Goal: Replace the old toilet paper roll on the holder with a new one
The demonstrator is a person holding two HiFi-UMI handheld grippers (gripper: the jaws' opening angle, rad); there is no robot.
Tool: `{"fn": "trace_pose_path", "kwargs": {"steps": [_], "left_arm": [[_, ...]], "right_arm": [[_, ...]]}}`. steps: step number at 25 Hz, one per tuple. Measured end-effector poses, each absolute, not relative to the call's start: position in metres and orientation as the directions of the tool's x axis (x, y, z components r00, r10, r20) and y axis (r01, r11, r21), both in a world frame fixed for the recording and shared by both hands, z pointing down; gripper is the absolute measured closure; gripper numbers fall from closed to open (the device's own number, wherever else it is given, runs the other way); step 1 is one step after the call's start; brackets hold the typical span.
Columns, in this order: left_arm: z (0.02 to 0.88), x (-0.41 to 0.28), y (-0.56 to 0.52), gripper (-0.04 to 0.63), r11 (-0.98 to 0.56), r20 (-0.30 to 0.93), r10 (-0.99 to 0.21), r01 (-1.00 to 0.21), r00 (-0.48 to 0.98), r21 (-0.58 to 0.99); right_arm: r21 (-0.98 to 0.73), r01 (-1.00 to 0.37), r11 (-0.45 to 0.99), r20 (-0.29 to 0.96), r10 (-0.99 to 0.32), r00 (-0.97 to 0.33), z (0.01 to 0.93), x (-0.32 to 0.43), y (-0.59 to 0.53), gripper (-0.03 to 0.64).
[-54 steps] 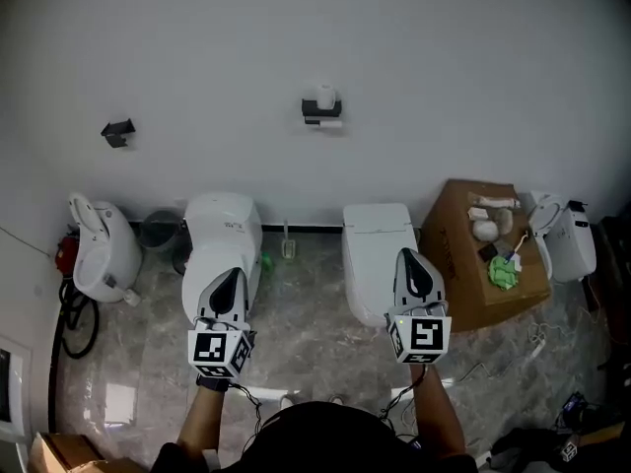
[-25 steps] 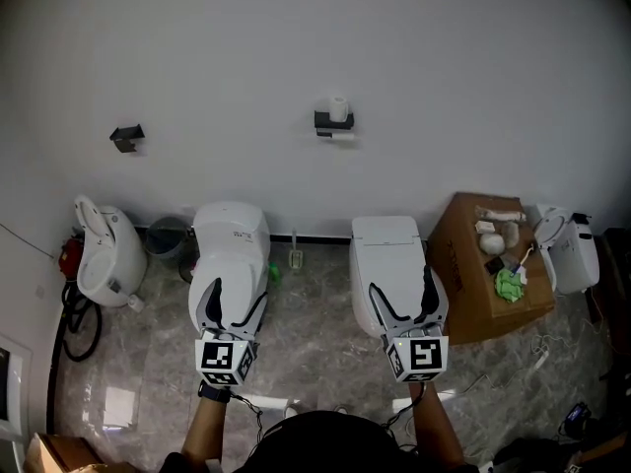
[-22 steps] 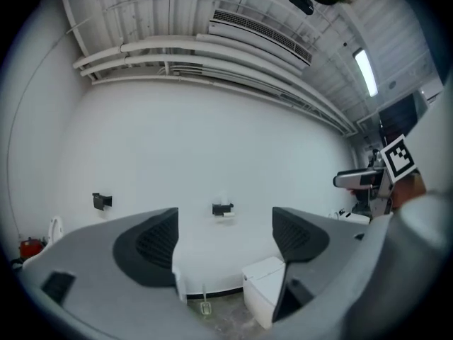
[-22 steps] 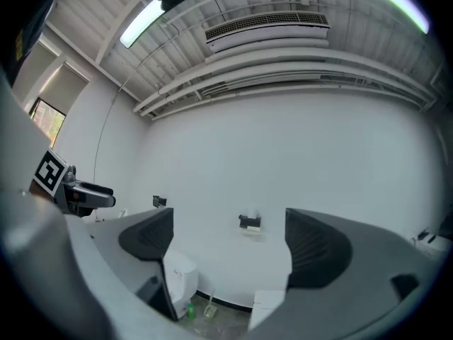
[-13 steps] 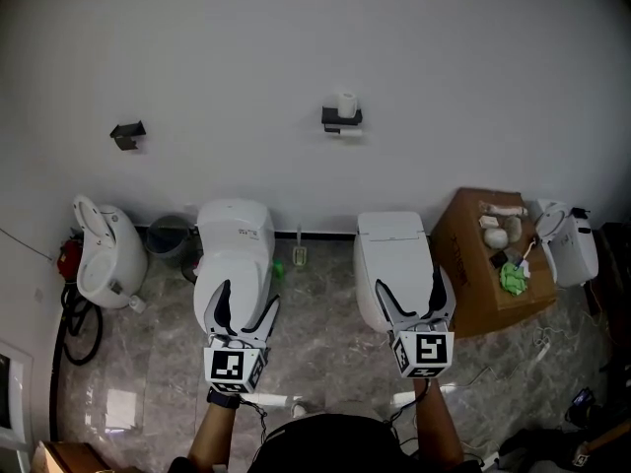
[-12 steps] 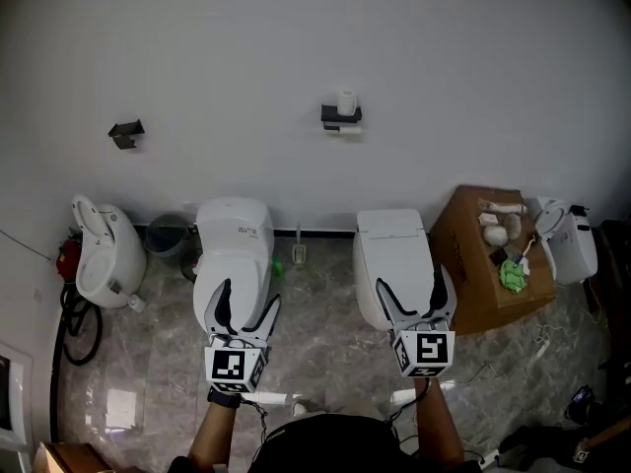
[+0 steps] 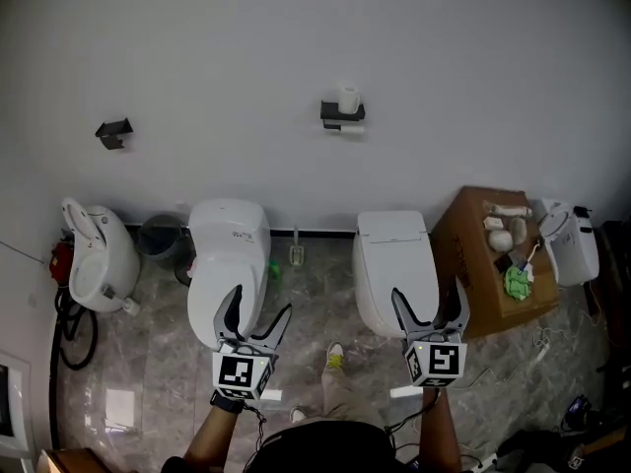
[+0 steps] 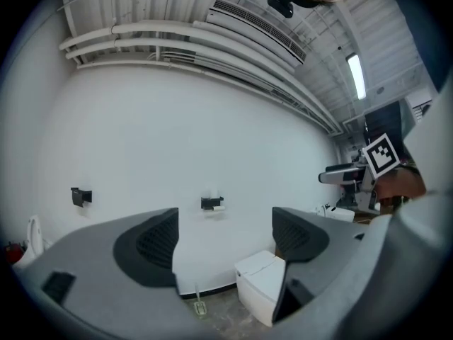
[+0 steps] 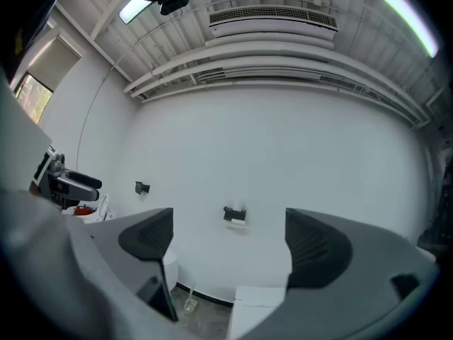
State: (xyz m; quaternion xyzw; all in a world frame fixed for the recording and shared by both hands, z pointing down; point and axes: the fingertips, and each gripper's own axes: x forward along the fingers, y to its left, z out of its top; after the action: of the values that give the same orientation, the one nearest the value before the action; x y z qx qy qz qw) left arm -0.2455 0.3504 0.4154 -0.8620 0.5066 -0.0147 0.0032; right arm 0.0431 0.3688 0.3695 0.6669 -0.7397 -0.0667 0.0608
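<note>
A black toilet paper holder (image 7: 341, 114) is fixed high on the white wall. A white roll (image 7: 348, 98) stands upright on top of it, and a thinner pale roll (image 7: 349, 129) hangs underneath. Both grippers are far from the holder, low in the head view, and point level at the wall. My left gripper (image 7: 259, 304) is open and empty above the left toilet (image 7: 228, 264). My right gripper (image 7: 430, 292) stands wide open and empty over the right toilet (image 7: 394, 259). The holder (image 8: 211, 203) shows between the left jaws, and the holder (image 9: 234, 215) shows between the right jaws.
A cardboard box (image 7: 478, 264) with small items stands right of the right toilet, with a white appliance (image 7: 570, 241) beyond it. A second black bracket (image 7: 112, 131) is on the wall at left. A bin (image 7: 158, 236), a toilet brush (image 7: 297, 252) and my shoe (image 7: 335, 356) are on the marble floor.
Both grippers went from shut to wide open. They sank lower in the head view, and a shoe has come into sight on the floor.
</note>
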Motion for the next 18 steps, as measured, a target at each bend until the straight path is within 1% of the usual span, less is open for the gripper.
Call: {"fn": "trace_pose_path", "kwargs": {"steps": [5,7,14,16,18], "left_arm": [[0.417,-0.212,0.274,0.189,-0.481,0.016,-0.877,-0.875,0.481,-0.052],[0.418,-0.194,0.245,0.189,-0.484,0.027,-0.875,-0.873,0.484,-0.051],[0.405,-0.146,0.15,0.189,-0.447,0.03,-0.894,-0.892,0.446,-0.063],[0.4,-0.137,0.133,0.189,-0.44,0.026,-0.898,-0.895,0.439,-0.077],[0.396,-0.134,0.114,0.189,-0.428,0.025,-0.904,-0.9,0.427,-0.08]], "right_arm": [[0.205,-0.976,0.074,-0.036,-0.996,-0.083,0.367,0.089,0.285,0.13],[0.209,-0.975,0.078,-0.022,-0.996,-0.085,0.37,0.106,0.254,0.13],[0.107,-0.992,0.071,-0.006,-0.997,-0.072,0.381,0.171,0.164,0.137],[0.067,-0.995,0.073,0.005,-0.997,-0.072,0.387,0.182,0.144,0.138],[0.064,-0.994,0.092,0.013,-0.996,-0.092,0.389,0.183,0.125,0.144]]}}
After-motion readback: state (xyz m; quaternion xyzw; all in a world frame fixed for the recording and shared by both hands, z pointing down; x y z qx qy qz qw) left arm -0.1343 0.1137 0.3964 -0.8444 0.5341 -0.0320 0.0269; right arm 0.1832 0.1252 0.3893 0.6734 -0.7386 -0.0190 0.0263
